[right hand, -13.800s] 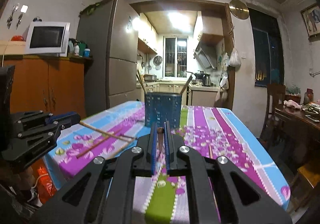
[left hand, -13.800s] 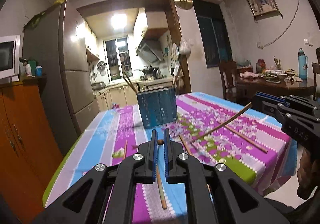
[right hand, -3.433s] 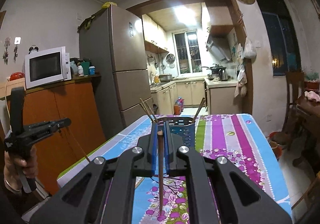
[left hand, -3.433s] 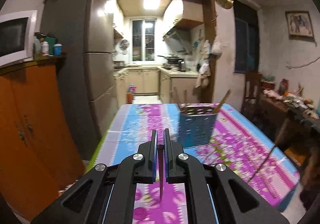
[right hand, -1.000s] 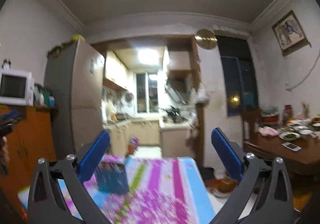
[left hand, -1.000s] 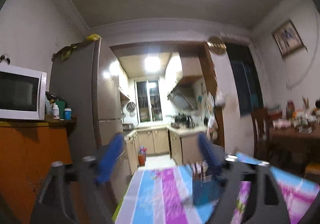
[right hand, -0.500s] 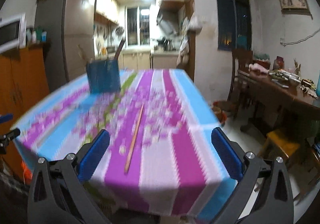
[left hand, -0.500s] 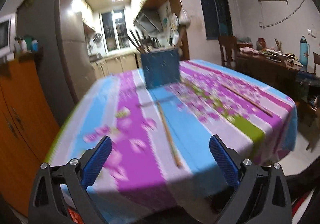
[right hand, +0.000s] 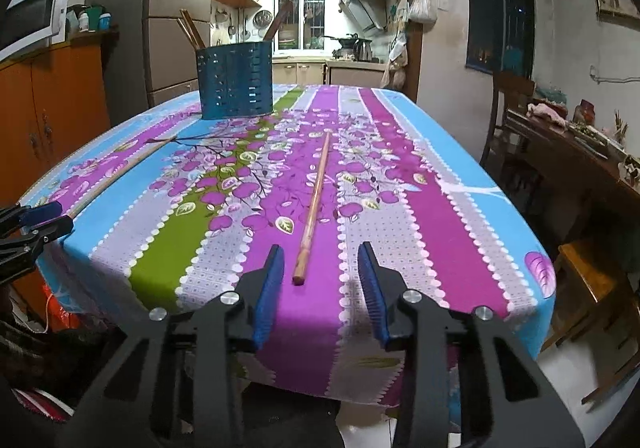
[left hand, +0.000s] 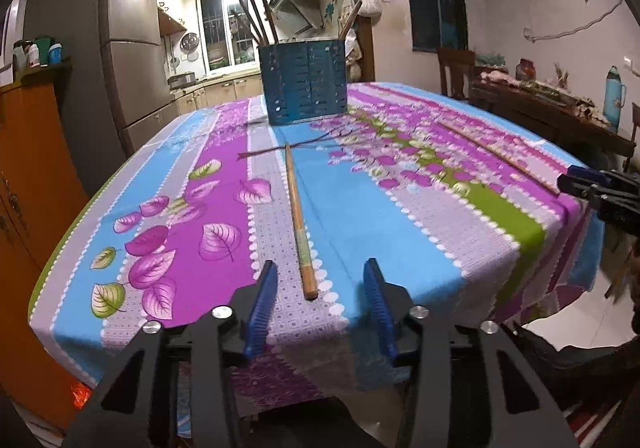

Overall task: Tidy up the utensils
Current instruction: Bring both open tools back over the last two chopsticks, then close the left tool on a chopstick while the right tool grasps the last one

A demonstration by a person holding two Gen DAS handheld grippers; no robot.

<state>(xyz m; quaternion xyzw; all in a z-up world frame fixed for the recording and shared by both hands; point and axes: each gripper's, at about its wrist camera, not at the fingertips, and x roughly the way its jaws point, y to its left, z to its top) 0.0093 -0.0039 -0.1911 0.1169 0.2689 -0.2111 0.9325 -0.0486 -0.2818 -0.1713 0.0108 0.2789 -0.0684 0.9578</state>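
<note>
A blue perforated utensil holder (left hand: 304, 82) (right hand: 236, 80) stands at the far end of the flowered tablecloth with several chopsticks in it. One wooden chopstick (left hand: 298, 216) lies lengthwise on the cloth, its near end between the fingers of my left gripper (left hand: 320, 268). The jaws are closing and the pads do not touch it. A second chopstick (right hand: 316, 204) lies the same way before my right gripper (right hand: 320, 252), whose jaws are also closing, with the stick's end just ahead of the fingertips and untouched. Each gripper also shows in the other's view, the right gripper (left hand: 592, 184) and the left gripper (right hand: 40, 220).
Both grippers hover at the table's near edge (left hand: 280, 328). An orange cabinet (right hand: 60, 96) and a grey fridge (left hand: 132, 48) stand left of the table. A wooden side table (right hand: 580, 152) with dishes and a chair (right hand: 588, 284) stand right.
Both grippers have dropped from facing the ceiling to the table's near edge. Over the last half second their jaws have narrowed from wide open around the two chopstick ends.
</note>
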